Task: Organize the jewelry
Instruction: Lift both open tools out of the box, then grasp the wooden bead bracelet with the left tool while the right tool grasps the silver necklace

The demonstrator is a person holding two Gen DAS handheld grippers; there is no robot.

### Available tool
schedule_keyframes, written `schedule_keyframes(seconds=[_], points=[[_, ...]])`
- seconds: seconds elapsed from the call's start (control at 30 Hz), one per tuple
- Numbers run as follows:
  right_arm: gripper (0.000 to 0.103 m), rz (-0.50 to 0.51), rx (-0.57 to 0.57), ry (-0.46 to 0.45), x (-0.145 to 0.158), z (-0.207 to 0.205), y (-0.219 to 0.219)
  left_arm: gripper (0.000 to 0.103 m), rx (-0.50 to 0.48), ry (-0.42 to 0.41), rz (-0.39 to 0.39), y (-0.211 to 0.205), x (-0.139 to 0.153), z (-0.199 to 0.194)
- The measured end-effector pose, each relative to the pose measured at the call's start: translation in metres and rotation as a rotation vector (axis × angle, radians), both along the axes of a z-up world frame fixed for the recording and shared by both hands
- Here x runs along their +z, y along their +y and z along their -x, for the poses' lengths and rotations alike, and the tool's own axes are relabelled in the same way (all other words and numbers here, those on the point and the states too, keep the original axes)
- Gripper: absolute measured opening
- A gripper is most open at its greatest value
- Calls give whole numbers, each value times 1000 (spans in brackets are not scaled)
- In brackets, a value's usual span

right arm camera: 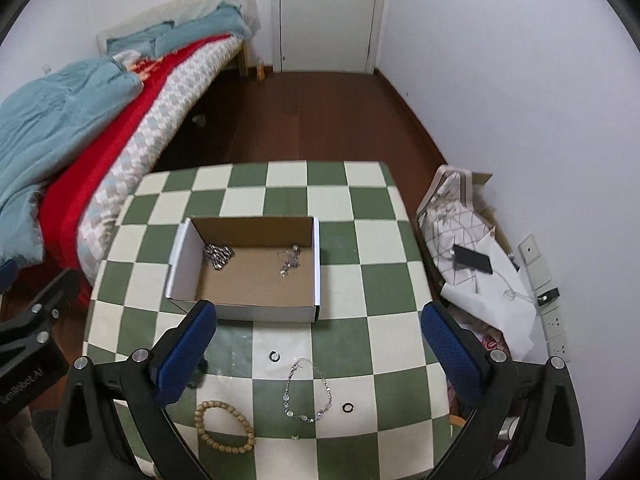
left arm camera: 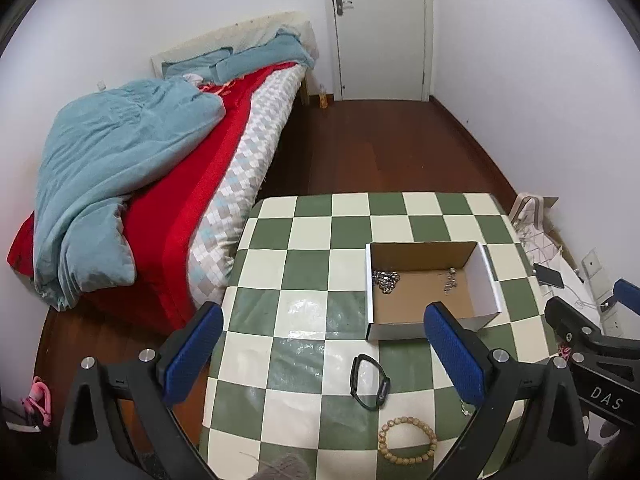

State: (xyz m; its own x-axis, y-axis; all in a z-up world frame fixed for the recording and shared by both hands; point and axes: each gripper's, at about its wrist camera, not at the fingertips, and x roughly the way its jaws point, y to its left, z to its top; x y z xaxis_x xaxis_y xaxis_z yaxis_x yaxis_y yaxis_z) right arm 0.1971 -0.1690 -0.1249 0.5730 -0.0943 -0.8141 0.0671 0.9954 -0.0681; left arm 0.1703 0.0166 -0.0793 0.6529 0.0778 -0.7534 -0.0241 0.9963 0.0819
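Observation:
An open cardboard box [right arm camera: 176, 268] [left arm camera: 486, 276] stands on the green-and-white checked table [right arm camera: 360, 240]. Inside lie a chunky silver chain [right arm camera: 218, 256] [left arm camera: 385, 279] and a thin silver chain [right arm camera: 289, 261] [left arm camera: 450, 280]. On the table in front lie a wooden bead bracelet [right arm camera: 224, 425] [left arm camera: 407, 439], a black band [left arm camera: 368, 382], a silver bracelet [right arm camera: 308, 392] and two small rings [right arm camera: 275, 356] [right arm camera: 348, 407]. My left gripper [left arm camera: 324, 354] and my right gripper [right arm camera: 318, 354] are both open and empty, above the near part of the table.
A bed [left arm camera: 168, 168] with blue and red bedding stands left of the table. A patterned bag [right arm camera: 452, 220], papers and a phone [right arm camera: 472, 260] lie on the floor to the right, by wall sockets [right arm camera: 556, 324]. A shut door [right arm camera: 328, 12] is at the back.

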Motion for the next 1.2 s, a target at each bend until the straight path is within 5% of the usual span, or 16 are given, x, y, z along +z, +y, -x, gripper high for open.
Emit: schedule_keyframes(seconds=[0.4, 0.53, 0.67, 0.97, 1.1, 1.2], points=[[103, -57, 0, -69, 29, 48, -2, 102, 18, -29, -16, 1, 6, 41], [102, -130, -53, -5, 0, 55, -27, 102, 57, 6, -64, 4, -19, 46], [71, -184, -118, 118, -59, 54, -58, 102, 92, 93, -105, 7, -63, 46], [69, -230, -131, 316, -167, 47, -76, 93, -2, 397, -86, -19, -178, 34], [69, -237, -126, 333, -184, 44, -75, 85, -38, 460, -85, -34, -206, 32], [68, -220, -116, 341, -193, 41, -72, 79, -59, 429, -100, -41, -207, 34]])
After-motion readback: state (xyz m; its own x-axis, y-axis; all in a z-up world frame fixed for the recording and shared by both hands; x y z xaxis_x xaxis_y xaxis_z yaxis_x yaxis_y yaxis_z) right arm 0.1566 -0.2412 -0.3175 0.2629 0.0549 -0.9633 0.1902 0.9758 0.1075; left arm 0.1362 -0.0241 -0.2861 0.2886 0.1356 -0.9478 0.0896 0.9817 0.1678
